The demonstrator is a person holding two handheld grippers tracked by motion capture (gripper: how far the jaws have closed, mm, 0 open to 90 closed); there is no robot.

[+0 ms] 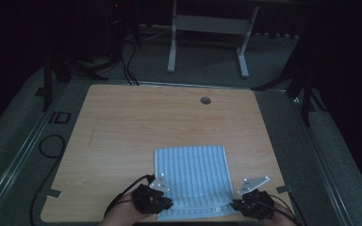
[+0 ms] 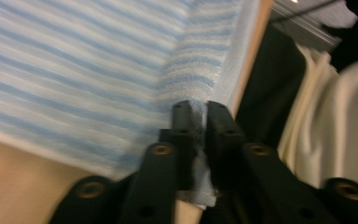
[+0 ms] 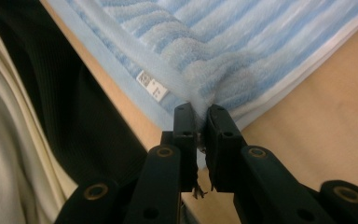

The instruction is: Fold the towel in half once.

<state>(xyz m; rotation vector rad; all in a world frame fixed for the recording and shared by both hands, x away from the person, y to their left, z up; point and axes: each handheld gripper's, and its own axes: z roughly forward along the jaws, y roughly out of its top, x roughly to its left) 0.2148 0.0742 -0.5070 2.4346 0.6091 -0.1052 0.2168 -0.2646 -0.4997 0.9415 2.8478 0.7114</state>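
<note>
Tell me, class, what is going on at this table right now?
A person holds a two-jaw gripper in each hand at the near edge of a wooden table. A blue striped towel lies flat there. The left gripper is pinched shut on one near corner of the towel and the right gripper on the other, the cloth bunching up at each grip. It looks like the start of a fold.

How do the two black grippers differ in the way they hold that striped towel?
The left gripper pinches the towel at its near left corner; the right gripper pinches the near right corner. A small white label lies beside the right gripper's grip, none beside the left's. Both are black, with jaws shut on a bunched corner.
</note>
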